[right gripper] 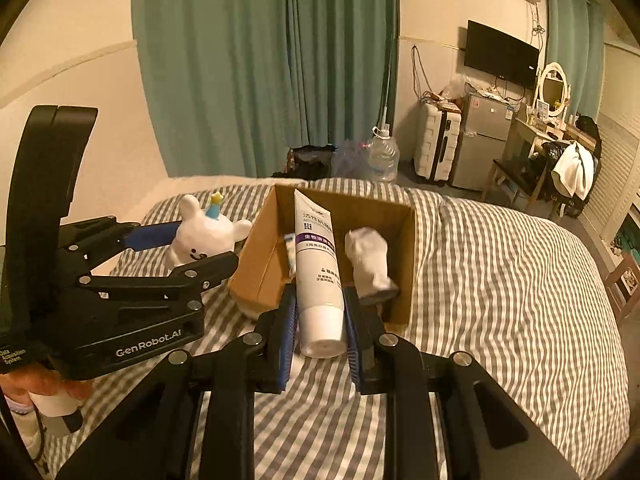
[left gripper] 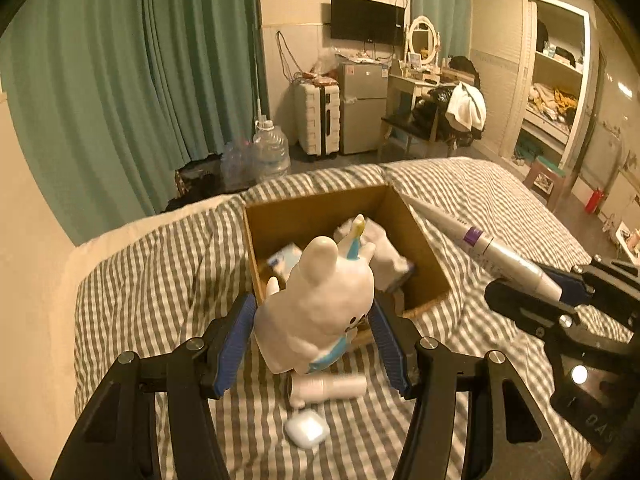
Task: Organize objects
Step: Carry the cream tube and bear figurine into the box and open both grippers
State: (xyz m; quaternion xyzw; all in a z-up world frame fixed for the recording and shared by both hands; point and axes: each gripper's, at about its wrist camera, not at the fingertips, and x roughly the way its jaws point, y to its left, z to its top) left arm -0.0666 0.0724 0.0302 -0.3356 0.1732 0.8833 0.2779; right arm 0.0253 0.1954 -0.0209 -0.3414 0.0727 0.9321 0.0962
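Observation:
An open cardboard box (left gripper: 424,252) (right gripper: 260,264) sits on the striped bed. My left gripper (left gripper: 314,316) is shut on a white bunny toy (left gripper: 320,304) (right gripper: 202,232) with a small party hat, held above the box's near left corner. My right gripper (right gripper: 320,312) is shut on a white tube (right gripper: 316,264) with a purple band, cap end between the fingers, its body over the box; it also shows in the left wrist view (left gripper: 480,240). Inside the box lie a white crumpled item (right gripper: 368,256) and a blue-white packet (left gripper: 284,260).
On the bedspread (left gripper: 160,280) below my left gripper lie a white bottle (left gripper: 328,388) and a white earbud case (left gripper: 306,432). Beyond the bed are water jugs (left gripper: 270,152), a suitcase (left gripper: 318,120), a small fridge (left gripper: 362,108) and a cluttered desk.

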